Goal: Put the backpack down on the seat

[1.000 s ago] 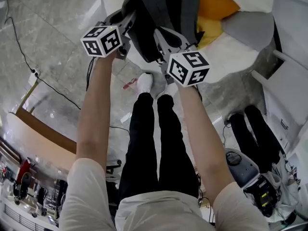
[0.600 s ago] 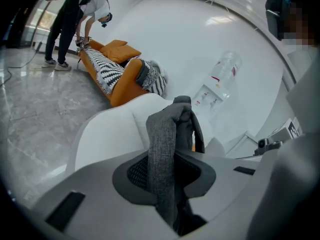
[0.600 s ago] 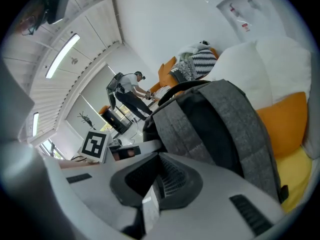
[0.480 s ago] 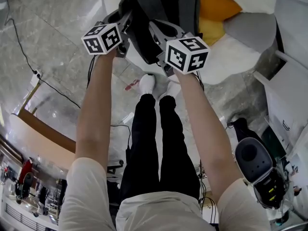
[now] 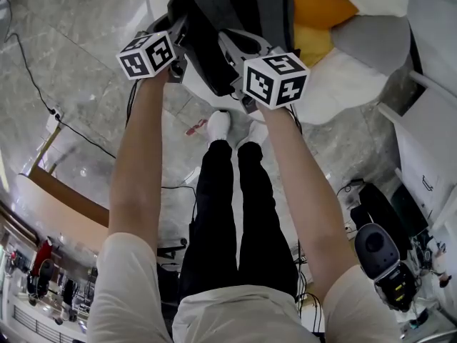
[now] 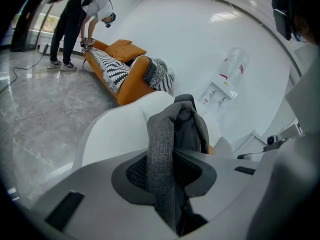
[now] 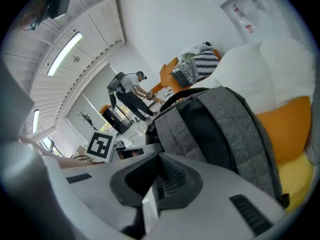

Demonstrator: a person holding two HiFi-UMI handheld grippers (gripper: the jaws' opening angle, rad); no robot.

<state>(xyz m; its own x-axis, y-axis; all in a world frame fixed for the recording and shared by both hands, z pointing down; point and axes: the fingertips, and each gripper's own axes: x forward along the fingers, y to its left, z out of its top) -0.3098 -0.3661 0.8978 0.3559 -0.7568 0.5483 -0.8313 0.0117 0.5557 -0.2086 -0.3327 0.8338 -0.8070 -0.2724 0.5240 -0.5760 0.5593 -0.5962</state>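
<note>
The grey and black backpack (image 5: 235, 20) hangs over the white seat (image 5: 343, 84), between both grippers. My left gripper (image 5: 187, 38) has a grey backpack strap (image 6: 162, 159) running up from between its jaws; the jaws have just been opening a little, but the strap still fills the gap. My right gripper (image 5: 235, 52) sits at the pack's near side. In the right gripper view its jaws are closed together on a thin pale strip, tight against the backpack (image 7: 220, 129). The seat (image 6: 120, 129) lies just beyond the strap.
Orange (image 5: 318, 6) and yellow (image 5: 310, 45) cushions and a grey one (image 5: 371, 38) lie on the seat beside the pack. My legs and white shoes (image 5: 218, 123) stand at its front edge. A cable (image 5: 71, 127) crosses the floor. Equipment (image 5: 382, 256) stands lower right. Another person (image 6: 75, 24) bends by an orange sofa (image 6: 125, 69).
Both grippers and the backpack have shifted a little further over the seat and lower. The left jaws have parted slightly around the strap.
</note>
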